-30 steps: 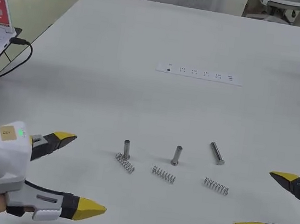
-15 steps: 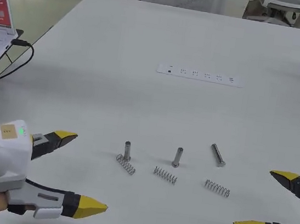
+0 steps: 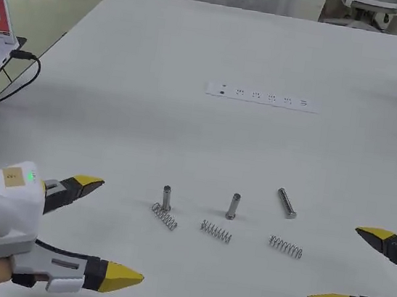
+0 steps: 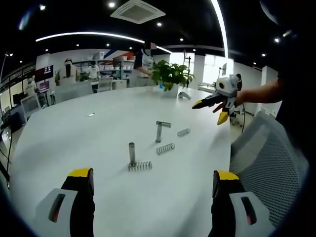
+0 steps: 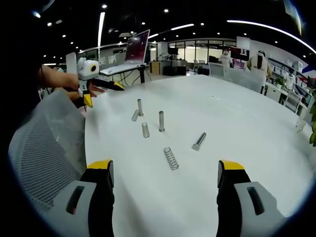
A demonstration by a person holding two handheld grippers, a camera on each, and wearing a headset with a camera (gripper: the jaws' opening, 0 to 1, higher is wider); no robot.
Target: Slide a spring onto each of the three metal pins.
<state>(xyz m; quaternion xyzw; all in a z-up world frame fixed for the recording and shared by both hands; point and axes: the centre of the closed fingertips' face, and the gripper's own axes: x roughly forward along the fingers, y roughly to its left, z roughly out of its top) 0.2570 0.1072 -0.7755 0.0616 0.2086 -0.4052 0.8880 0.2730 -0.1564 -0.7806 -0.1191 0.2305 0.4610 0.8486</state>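
As L gripper [image 3: 111,228] and R gripper [image 3: 344,267] hang wide open, empty, the left spring [image 3: 164,216] looks light, probably squashy; best taken gently at one end.

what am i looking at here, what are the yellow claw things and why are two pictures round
There is no robot. A person holds a hand tool in each hand: the left gripper and the right gripper, each with two yellow-tipped fingers. The rectangular picture comes from a camera on the person's head, looking down at the table. The two round pictures come from fisheye cameras riding on the grippers, each looking out between its own fingers, so each also catches the other gripper. On the table, the left pin and middle pin stand upright and the right pin lies flat. Three springs lie in front of them, none on a pin. Further back lies a power strip. Both grippers are open and hold nothing.
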